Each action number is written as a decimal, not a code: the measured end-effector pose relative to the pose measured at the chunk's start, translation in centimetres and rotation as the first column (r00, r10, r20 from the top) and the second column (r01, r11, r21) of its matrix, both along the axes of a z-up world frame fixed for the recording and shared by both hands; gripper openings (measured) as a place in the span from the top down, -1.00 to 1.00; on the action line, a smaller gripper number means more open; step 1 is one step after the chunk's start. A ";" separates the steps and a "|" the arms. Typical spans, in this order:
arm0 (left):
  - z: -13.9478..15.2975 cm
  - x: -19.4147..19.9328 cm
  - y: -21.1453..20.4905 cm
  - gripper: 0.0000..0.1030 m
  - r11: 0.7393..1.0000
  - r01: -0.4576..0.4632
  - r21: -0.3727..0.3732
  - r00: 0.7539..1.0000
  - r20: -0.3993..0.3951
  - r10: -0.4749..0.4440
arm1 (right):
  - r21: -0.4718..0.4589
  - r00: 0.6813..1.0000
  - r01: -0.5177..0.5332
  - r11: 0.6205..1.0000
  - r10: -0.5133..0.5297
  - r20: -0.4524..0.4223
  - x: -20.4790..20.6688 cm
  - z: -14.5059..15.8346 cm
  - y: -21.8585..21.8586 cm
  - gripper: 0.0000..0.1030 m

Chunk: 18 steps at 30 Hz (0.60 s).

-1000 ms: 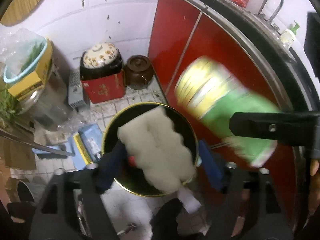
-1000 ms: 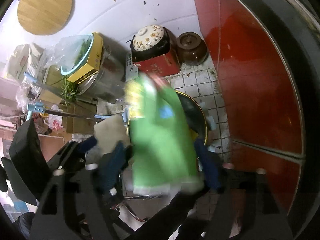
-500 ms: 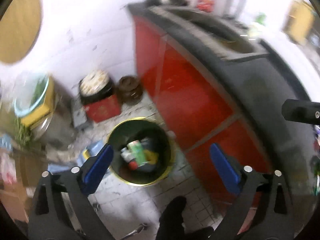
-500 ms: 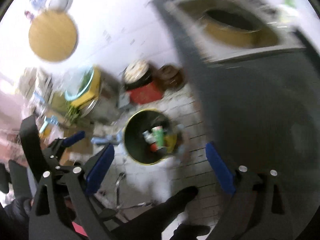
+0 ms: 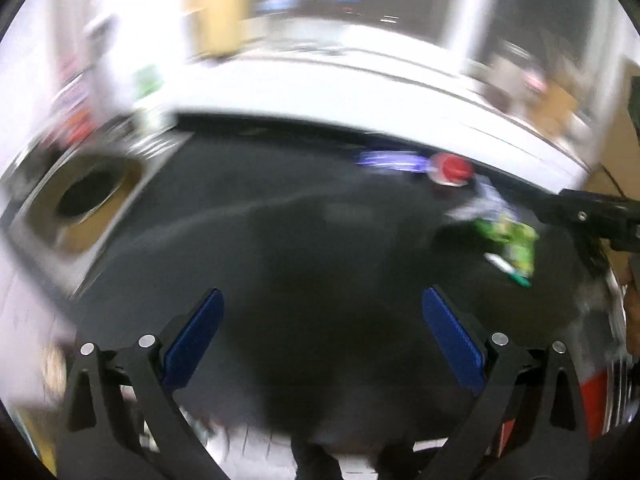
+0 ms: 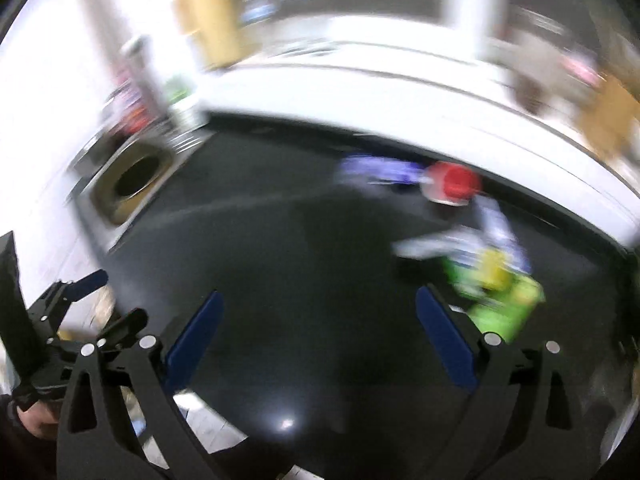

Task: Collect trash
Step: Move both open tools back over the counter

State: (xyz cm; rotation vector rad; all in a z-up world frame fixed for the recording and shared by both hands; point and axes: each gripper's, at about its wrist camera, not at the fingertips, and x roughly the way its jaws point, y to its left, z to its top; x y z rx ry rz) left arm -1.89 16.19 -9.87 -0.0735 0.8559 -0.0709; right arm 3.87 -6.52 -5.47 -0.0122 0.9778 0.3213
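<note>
Both views are blurred by motion. Trash lies on the black countertop [image 5: 312, 240] at the right: a green wrapper [image 5: 510, 242], white and purple wrappers [image 5: 486, 200], a purple packet [image 5: 390, 160] and a red-capped item [image 5: 450, 170]. In the right wrist view the green wrapper [image 6: 498, 292], the white wrappers [image 6: 492, 226], the purple packet [image 6: 378, 172] and the red-capped item [image 6: 454, 182] show too. My left gripper [image 5: 320, 332] is open and empty over the counter. My right gripper [image 6: 318, 332] is open and empty, with the green wrapper just beyond its right finger.
A sink [image 5: 86, 196] is set into the counter at the left, and it also shows in the right wrist view [image 6: 134, 182]. A white wall [image 5: 360, 92] runs behind the counter. The other gripper shows at the right edge [image 5: 600, 216] and lower left [image 6: 60, 304].
Both grippers dropped their trash, the white wad and the green packet, into the black bin on the floor. Both then swung up, open and empty, from the bin to the countertop.
</note>
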 end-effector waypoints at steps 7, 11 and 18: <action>1.3 2.8 -12.6 -0.87 0.957 0.282 0.061 0.958 0.036 -0.285 | 0.053 0.956 0.292 0.955 -0.291 -0.018 -1.9 0.3 -13.5 -0.82; 1.2 3.1 -16.1 -0.87 0.934 0.348 0.083 0.936 0.026 -0.351 | 0.068 0.937 0.350 0.934 -0.349 -0.018 -3.8 0.3 -16.6 -0.82; 0.3 4.4 -17.1 -0.87 0.913 0.385 0.134 0.921 0.005 -0.389 | 0.081 0.930 0.368 0.926 -0.367 -0.032 -3.6 -0.6 -17.4 -0.82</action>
